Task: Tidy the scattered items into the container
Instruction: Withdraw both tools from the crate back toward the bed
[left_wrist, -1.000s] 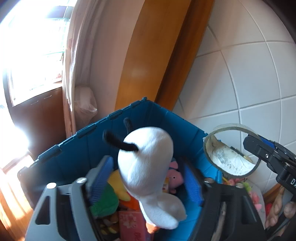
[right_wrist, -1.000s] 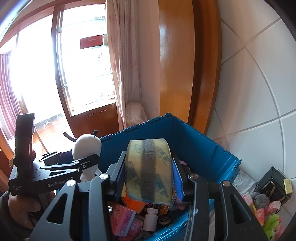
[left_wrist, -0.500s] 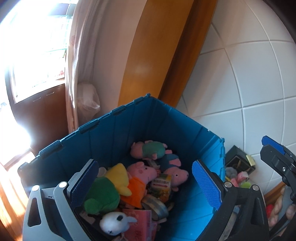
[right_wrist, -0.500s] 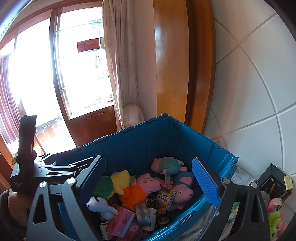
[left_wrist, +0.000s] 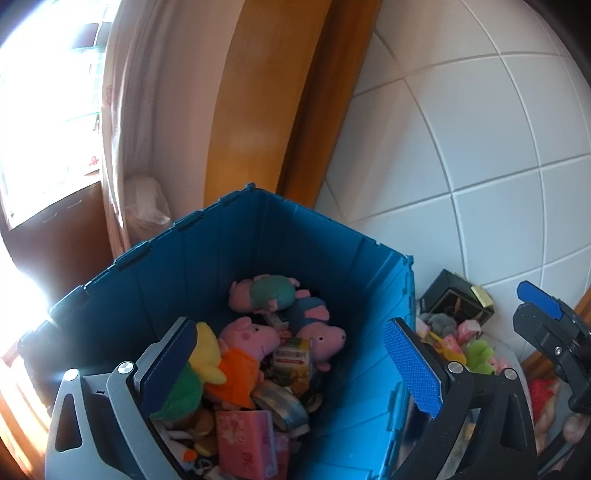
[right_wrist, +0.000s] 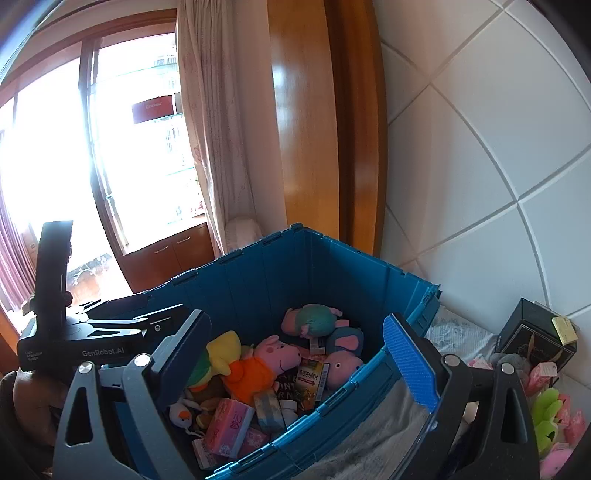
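A: Entry, left gripper (left_wrist: 288, 354): it is being held wide open above the blue crate (left_wrist: 221, 258), with nothing between its pads. The crate interior is being framed directly ahead of and below the fingers.

B: Right gripper (right_wrist: 295, 354): likewise being held spread wide and empty over the near rim of the same crate. The body of the left gripper is being seen to its left.

A: Contents being recorded: an orange-shirted pink pig plush (right_wrist: 266, 365) is lying just below the gap between the right fingers, touching a yellow-and-green plush (right_wrist: 218, 354) beside the left finger. A tape roll (right_wrist: 267, 410) and a pink box (right_wrist: 225, 424) are lying nearer the gripper base, and a small white plush (right_wrist: 183, 415) is lying beside them.

B: Items outside the crate are being noted right of the right finger: a black box (right_wrist: 532, 339) against the tiled wall and a green plush (right_wrist: 546, 410) among pink items, well apart from either gripper.
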